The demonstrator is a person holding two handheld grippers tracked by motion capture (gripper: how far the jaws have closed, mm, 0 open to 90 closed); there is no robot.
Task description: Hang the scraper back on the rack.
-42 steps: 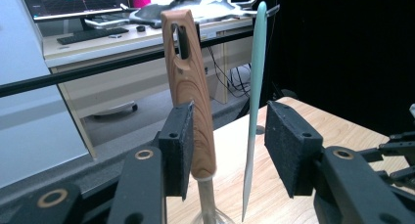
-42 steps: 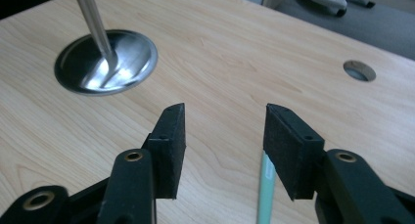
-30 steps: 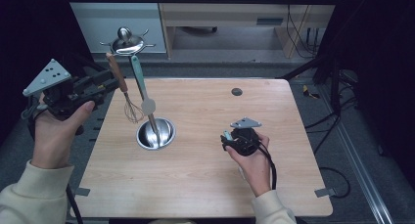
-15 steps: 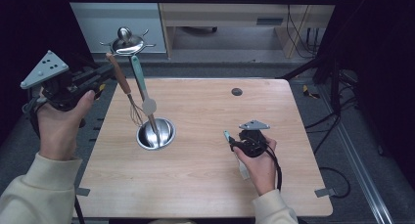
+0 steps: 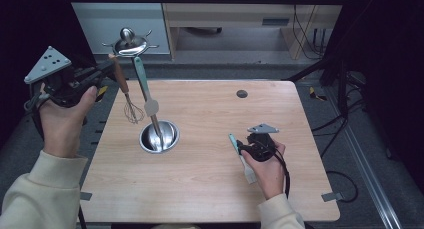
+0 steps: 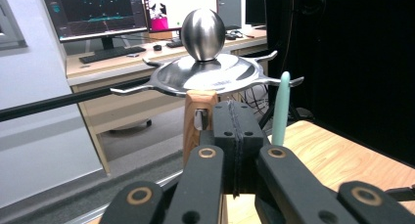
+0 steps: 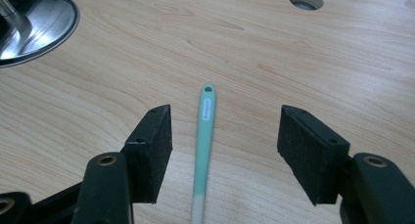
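Pale wood-grain surface [image 5: 210,189] fills the foreground. Nearest, the right tongs [image 7: 222,153] stand open astride a slim mint-green spatula handle [image 7: 204,136] lying flat, pads clear of it; its lower end is cut off. Farther left sits a polished steel bowl [image 5: 159,136]. Beyond, the left tongs [image 6: 234,136] have just clamped onto a wooden-handled wire whisk [image 5: 126,91], below a steel domed hanger [image 6: 208,70].

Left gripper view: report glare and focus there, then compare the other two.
Left gripper view: steel rack top carries bright glare, monitors behind soft. Right gripper view: sharp, even light, bowl rim gleams. High view: table lit, surroundings dark.
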